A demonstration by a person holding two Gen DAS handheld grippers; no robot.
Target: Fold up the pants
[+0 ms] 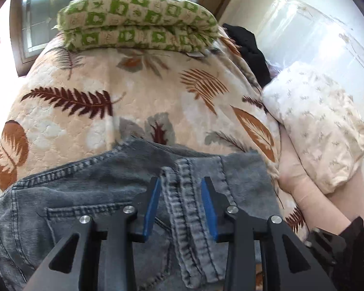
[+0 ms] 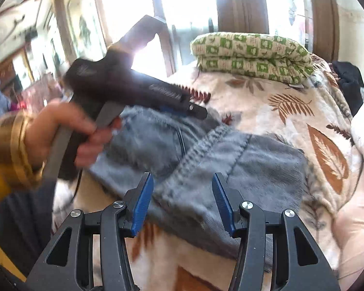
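My left claw (image 1: 181,202) gapes astride the grey denim pants' (image 1: 89,194) seam; right claw (image 2: 182,202) open too; unheld, the fold may spring apart on the leaf-print bed quilt (image 1: 85,84).

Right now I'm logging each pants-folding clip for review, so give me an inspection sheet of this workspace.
Surface: bed under a leaf-print blanket.
Job's things: grey jeans lie bunched on the blanket, not yet neatly folded; a stitched seam strip runs between the left fingers.
Clutter: folded green-checked quilt at the far end; white patterned pillow and a black garment along the side.
Grippers: left gripper open, its fingers either side of the seam without pressing it; right gripper open over the jeans' edge. A hand holds the left gripper.
Cables: nothing seen.
Surroundings: bright windows and wooden frames behind the bed; blurred in the right wrist view.
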